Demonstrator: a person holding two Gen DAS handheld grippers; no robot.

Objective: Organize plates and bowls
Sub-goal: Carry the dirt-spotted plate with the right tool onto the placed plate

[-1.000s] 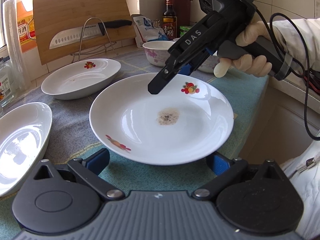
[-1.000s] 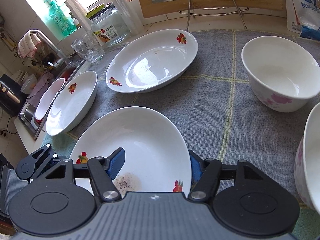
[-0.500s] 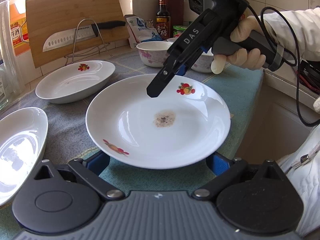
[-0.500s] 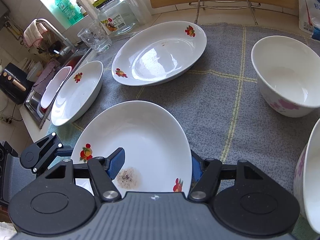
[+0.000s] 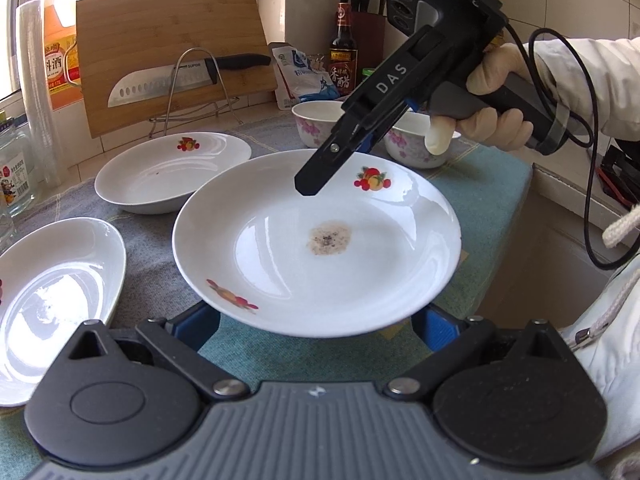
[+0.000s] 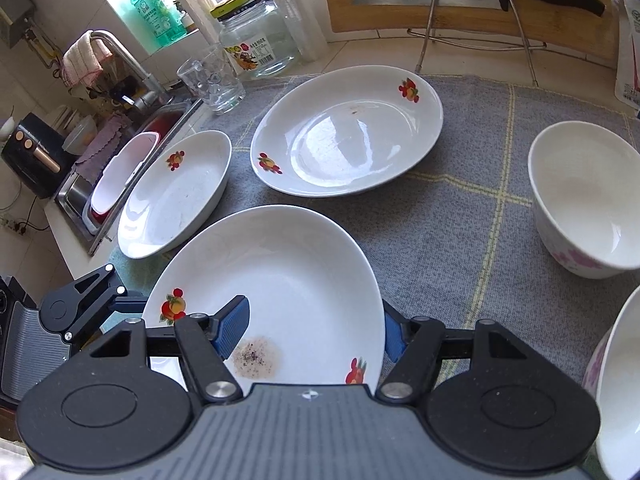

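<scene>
A white plate (image 5: 320, 240) with fruit prints and a brown stain is held above the cloth. My right gripper (image 6: 314, 330) is shut on its rim, one finger (image 6: 232, 326) inside the plate, the other under the edge. It also shows in the left wrist view (image 5: 320, 176). My left gripper (image 5: 316, 320) is open, its fingers under the plate's near edge. Two more fruit-print plates (image 6: 348, 132) (image 6: 176, 192) lie on the cloth. Two flowered bowls (image 6: 584, 196) (image 6: 616, 392) stand at the right.
A grey checked cloth (image 6: 460, 232) covers the counter. A glass (image 6: 210, 80), a jar (image 6: 256, 36), a cutting board with a knife on a wire rack (image 5: 172, 52) and bottles (image 5: 342, 48) stand at the back. A sink (image 6: 120, 168) lies at the left.
The stained plate has risen off the cloth, gripped by my right gripper. My left gripper has stayed open below its near edge.
</scene>
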